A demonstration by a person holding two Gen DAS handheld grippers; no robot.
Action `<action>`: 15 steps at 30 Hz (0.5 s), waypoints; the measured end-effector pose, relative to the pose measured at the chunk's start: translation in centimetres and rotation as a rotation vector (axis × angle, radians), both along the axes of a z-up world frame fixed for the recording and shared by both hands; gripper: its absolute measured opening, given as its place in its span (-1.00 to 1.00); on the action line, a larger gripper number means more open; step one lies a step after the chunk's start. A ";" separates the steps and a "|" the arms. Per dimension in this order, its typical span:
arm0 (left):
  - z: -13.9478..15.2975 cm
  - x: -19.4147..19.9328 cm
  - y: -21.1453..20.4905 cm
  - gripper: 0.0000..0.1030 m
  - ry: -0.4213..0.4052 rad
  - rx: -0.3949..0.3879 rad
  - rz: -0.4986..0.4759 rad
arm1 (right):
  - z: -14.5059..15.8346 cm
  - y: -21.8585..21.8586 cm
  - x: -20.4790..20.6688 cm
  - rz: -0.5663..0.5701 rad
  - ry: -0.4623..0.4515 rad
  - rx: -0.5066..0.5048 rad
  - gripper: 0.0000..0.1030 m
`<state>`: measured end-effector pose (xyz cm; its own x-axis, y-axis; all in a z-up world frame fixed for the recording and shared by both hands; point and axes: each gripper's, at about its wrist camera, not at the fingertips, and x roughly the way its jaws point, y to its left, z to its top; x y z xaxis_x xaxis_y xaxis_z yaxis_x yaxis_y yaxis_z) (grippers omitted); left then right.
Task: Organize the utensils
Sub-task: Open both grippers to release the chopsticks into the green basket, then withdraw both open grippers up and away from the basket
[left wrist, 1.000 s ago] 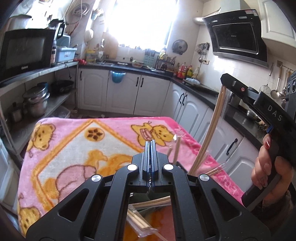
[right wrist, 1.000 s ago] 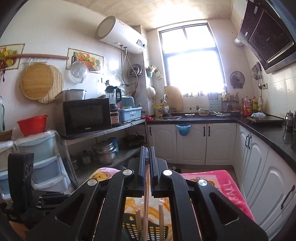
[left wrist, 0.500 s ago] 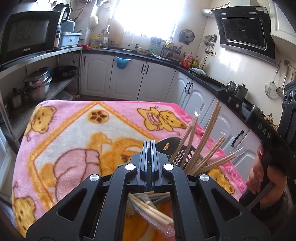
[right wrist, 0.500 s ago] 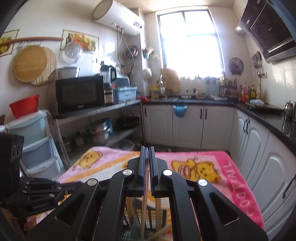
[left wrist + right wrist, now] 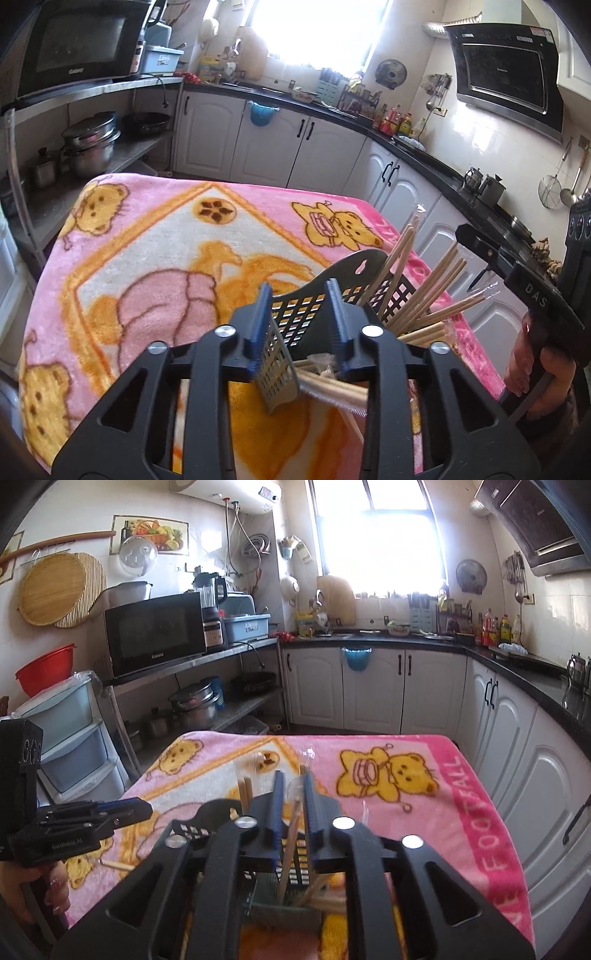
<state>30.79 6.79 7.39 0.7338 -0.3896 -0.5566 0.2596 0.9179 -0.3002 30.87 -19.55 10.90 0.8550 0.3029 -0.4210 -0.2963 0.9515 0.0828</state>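
Dropping wrapped chopsticks into the black lattice holder (image 5: 354, 295) is, as we judge it, the step in hand, and both tools sit right over that holder on the pink bear blanket (image 5: 147, 258); the right gripper (image 5: 293, 805) has just been opening, and between its parted blue pads we see one pale chopstick (image 5: 290, 843) standing loose, its lower end already down among the others in the holder, so we read it as let go rather than pinched; the left gripper (image 5: 299, 317) has also just been opening, its jaws now apart and straddling the holder's near wall without pressing on it, and nothing is carried between them. To finish well, we want the right jaws to spread enough that the pads clear the stick's clear wrapper before we lift; a lift straight up along the stick should keep it from being dragged out or tipped. Several bundled chopsticks (image 5: 428, 291) already fan out over the holder's right side, so we keep the right tool away from those tips. More wrapped sticks (image 5: 332, 387) lie on the blanket just under the left tool, and one stray stick (image 5: 116, 865) lies near the left tool in the right view; we judge those are the next to gather.
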 end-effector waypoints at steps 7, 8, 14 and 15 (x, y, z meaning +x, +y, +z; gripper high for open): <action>-0.3 -0.9 0.8 -0.12 0.008 -0.014 0.018 | -0.4 -0.6 -1.2 -0.003 0.022 -0.004 -0.51; -0.3 -1.1 0.9 -0.08 0.010 -0.018 0.021 | -0.5 -0.7 -1.4 -0.004 0.023 -0.005 -0.50; -0.3 -1.9 1.3 0.20 0.010 -0.023 0.039 | -0.5 -0.9 -2.1 -0.001 0.028 -0.015 -0.37; -0.4 -2.0 1.3 0.23 0.010 -0.025 0.042 | -0.5 -0.9 -2.3 -0.001 0.030 -0.015 -0.32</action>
<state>28.74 8.09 7.01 0.7443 -0.3726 -0.5542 0.2182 0.9200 -0.3256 28.59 -20.44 10.42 0.8423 0.2950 -0.4511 -0.2926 0.9531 0.0769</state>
